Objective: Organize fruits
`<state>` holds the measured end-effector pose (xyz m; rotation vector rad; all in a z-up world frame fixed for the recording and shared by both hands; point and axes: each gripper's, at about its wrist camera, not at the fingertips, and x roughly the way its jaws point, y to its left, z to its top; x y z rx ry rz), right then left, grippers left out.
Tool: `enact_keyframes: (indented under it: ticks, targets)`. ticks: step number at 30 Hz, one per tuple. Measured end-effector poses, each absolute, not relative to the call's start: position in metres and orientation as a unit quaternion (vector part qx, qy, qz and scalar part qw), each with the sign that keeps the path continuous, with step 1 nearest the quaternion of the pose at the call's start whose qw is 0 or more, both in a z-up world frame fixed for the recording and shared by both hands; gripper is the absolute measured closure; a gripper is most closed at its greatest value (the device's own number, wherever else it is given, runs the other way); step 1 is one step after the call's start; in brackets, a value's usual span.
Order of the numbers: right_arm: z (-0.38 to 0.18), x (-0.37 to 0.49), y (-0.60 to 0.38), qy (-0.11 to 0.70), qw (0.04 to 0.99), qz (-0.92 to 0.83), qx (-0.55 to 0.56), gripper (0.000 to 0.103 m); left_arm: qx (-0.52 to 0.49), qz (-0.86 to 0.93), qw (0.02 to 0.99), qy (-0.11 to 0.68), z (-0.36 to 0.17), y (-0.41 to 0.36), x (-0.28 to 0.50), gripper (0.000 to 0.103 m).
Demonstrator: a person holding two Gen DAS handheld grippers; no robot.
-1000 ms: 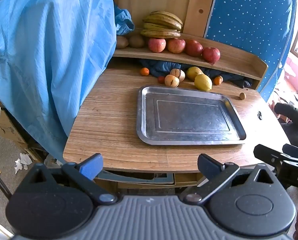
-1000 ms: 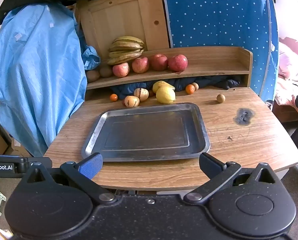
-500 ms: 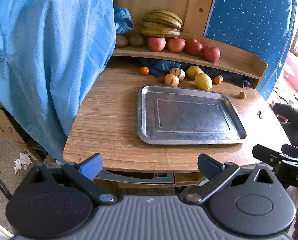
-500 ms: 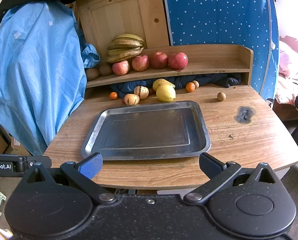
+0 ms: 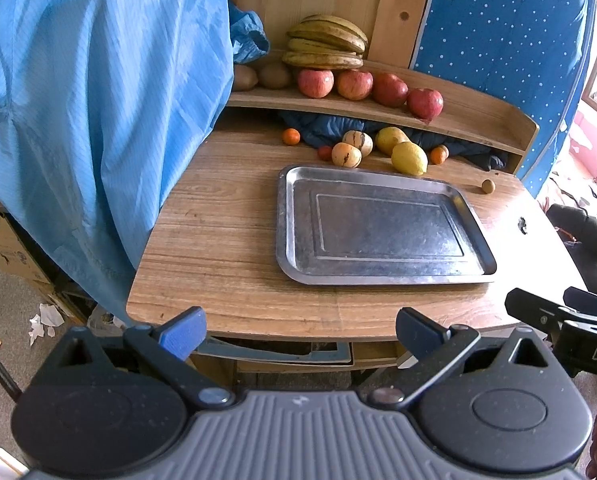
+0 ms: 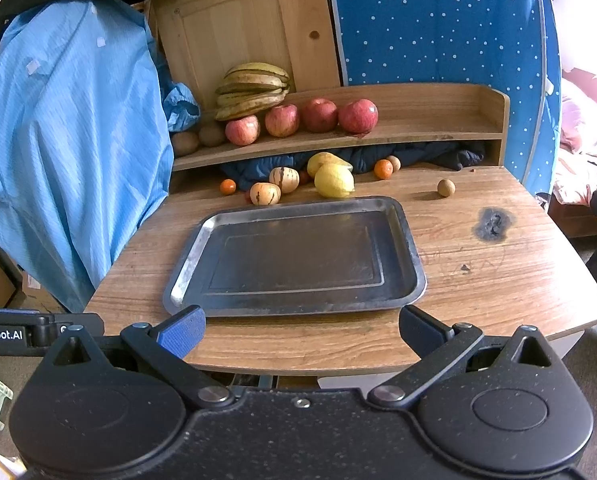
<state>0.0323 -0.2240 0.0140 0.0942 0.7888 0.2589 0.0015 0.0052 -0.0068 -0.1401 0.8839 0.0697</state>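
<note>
An empty metal tray [image 5: 378,278] [image 6: 190,276] lies on the wooden table. Behind it lie a lemon [image 5: 409,158] [image 6: 333,181], a yellow pear [image 5: 390,138], two striped small fruits [image 6: 265,193], small oranges [image 6: 383,169] and a brown nut-like fruit [image 6: 445,187]. On the shelf sit several red apples [image 6: 321,115], bananas [image 6: 254,90] and kiwis [image 6: 211,135]. My left gripper [image 5: 300,330] is open and empty at the table's front edge. My right gripper [image 6: 302,326] is open and empty, just before the tray's near rim.
A blue garment [image 5: 90,100] hangs over the table's left side. A dark cloth [image 6: 418,156] lies under the shelf. A burn mark [image 6: 492,224] is on the table at right. A blue dotted wall [image 6: 438,20] stands behind.
Both grippers have moved slightly forward toward the table; the tray and fruit have not moved. Both stay open.
</note>
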Motion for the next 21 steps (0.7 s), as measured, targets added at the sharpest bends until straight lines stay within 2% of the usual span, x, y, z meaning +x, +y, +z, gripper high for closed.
enact_keyframes:
  ticks: [21]
  targets:
    - [0.017, 0.025, -0.234, 0.38, 0.916, 0.123, 0.047, 0.0, -0.061, 0.029, 0.9, 0.431, -0.004, -0.009, 0.0, 0.0]
